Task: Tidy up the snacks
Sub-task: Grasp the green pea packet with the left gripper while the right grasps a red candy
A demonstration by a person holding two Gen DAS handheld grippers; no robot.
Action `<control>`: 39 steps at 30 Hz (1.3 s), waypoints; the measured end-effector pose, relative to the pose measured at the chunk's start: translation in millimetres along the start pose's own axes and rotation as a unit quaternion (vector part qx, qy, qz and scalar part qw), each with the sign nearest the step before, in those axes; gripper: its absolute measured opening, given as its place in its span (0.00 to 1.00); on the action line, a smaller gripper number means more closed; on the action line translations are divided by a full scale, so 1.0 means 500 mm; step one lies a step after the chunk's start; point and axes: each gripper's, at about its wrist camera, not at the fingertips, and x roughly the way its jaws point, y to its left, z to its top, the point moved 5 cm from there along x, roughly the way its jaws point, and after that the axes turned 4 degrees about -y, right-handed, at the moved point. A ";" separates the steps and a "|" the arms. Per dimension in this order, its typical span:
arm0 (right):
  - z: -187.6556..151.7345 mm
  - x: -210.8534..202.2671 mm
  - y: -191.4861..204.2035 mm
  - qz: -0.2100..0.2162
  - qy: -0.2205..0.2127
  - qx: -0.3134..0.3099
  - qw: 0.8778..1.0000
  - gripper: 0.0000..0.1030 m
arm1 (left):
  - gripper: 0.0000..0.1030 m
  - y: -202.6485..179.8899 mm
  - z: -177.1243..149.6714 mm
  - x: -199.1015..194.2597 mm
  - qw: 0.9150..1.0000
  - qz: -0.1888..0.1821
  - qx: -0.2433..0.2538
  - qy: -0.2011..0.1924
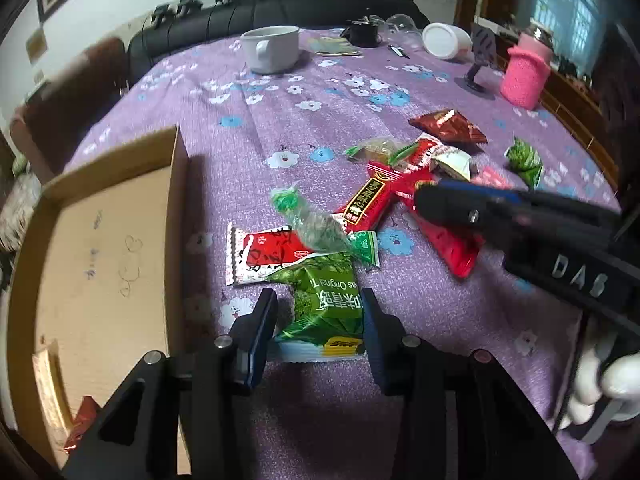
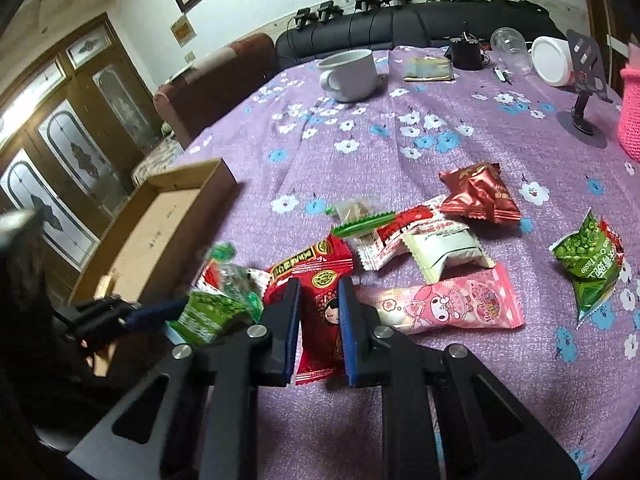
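Snack packets lie scattered on a purple flowered tablecloth (image 1: 280,120). My left gripper (image 1: 320,308) is open with its fingers on either side of a green pea packet (image 1: 324,300). A cardboard box (image 1: 100,240) lies to its left, with a small red packet (image 1: 80,424) in its near corner. My right gripper (image 2: 320,320) is open and straddles a red packet with a cartoon girl (image 2: 322,320). It also shows in the left wrist view (image 1: 440,204) over the red packets. A pink My Melody packet (image 2: 448,304) lies just right of it.
A white mug (image 1: 272,48), a clear cup (image 1: 400,26), a white jar (image 1: 446,40), a phone stand (image 1: 478,76) and a pink knitted holder (image 1: 524,76) stand at the far side. A second green pea packet (image 2: 588,264) and a dark red packet (image 2: 480,192) lie to the right.
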 end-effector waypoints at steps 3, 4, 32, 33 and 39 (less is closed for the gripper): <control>0.003 -0.008 -0.004 0.004 -0.008 0.006 1.000 0.20 | 0.39 -0.004 0.000 -0.016 1.000 -0.006 -0.003 -0.015; 0.004 -0.011 -0.005 0.005 -0.011 0.007 1.000 0.20 | 0.39 -0.004 0.002 -0.022 1.000 -0.008 -0.007 -0.019; 0.025 0.029 0.330 0.123 0.032 -0.068 0.989 0.20 | 0.40 0.441 -0.081 -0.159 0.973 0.034 -0.217 -0.071; 0.020 0.054 0.348 0.126 0.045 -0.069 0.989 0.20 | 0.40 0.450 -0.082 -0.146 0.972 0.035 -0.221 -0.066; -0.012 0.147 0.393 0.122 0.090 -0.075 0.986 0.20 | 0.40 0.478 -0.085 -0.105 0.967 0.014 -0.249 -0.046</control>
